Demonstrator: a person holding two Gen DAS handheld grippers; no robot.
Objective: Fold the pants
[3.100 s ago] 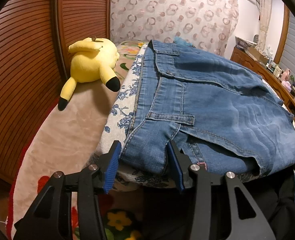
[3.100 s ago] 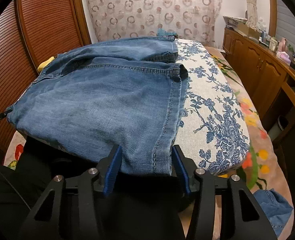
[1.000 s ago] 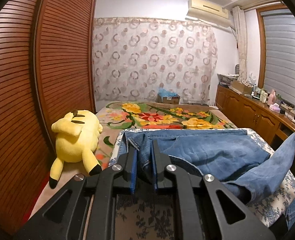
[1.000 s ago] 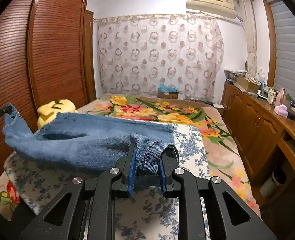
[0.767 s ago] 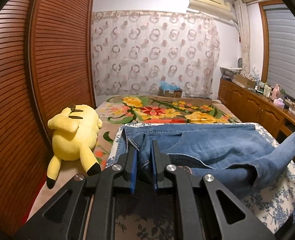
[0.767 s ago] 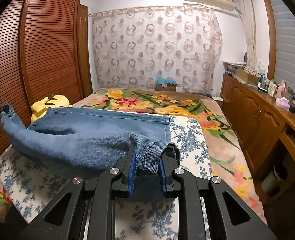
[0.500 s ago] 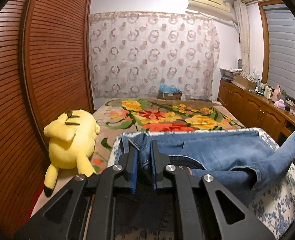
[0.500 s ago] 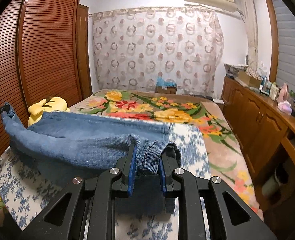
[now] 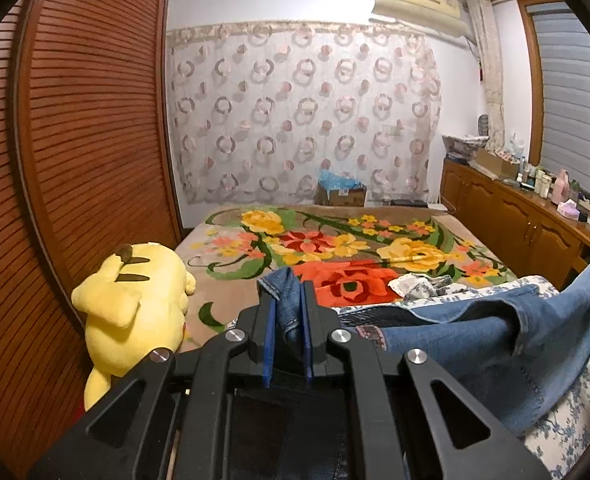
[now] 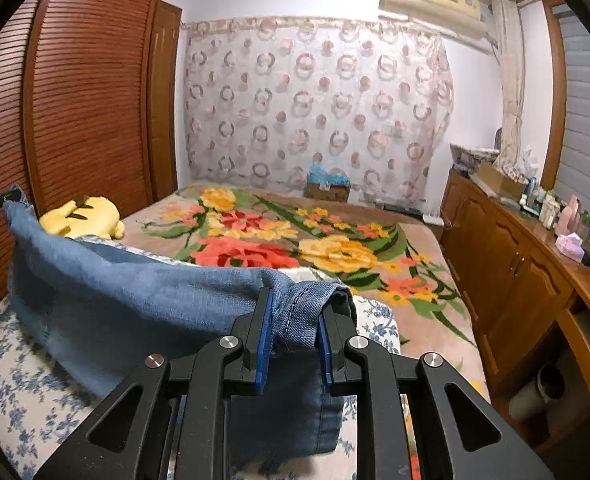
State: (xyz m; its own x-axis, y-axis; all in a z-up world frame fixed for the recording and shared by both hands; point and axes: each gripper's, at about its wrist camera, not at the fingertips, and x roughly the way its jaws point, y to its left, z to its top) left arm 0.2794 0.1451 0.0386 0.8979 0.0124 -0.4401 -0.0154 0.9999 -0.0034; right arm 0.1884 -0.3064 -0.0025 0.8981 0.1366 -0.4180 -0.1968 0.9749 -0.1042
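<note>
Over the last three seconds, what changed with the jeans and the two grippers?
Both grippers, open around the near edge of the flat jeans before, closed on the denim and lifted it. The left gripper and right gripper now hold it raised, sagging between them over the blue-floral cushion. The yellow plush toy stayed put.
</note>
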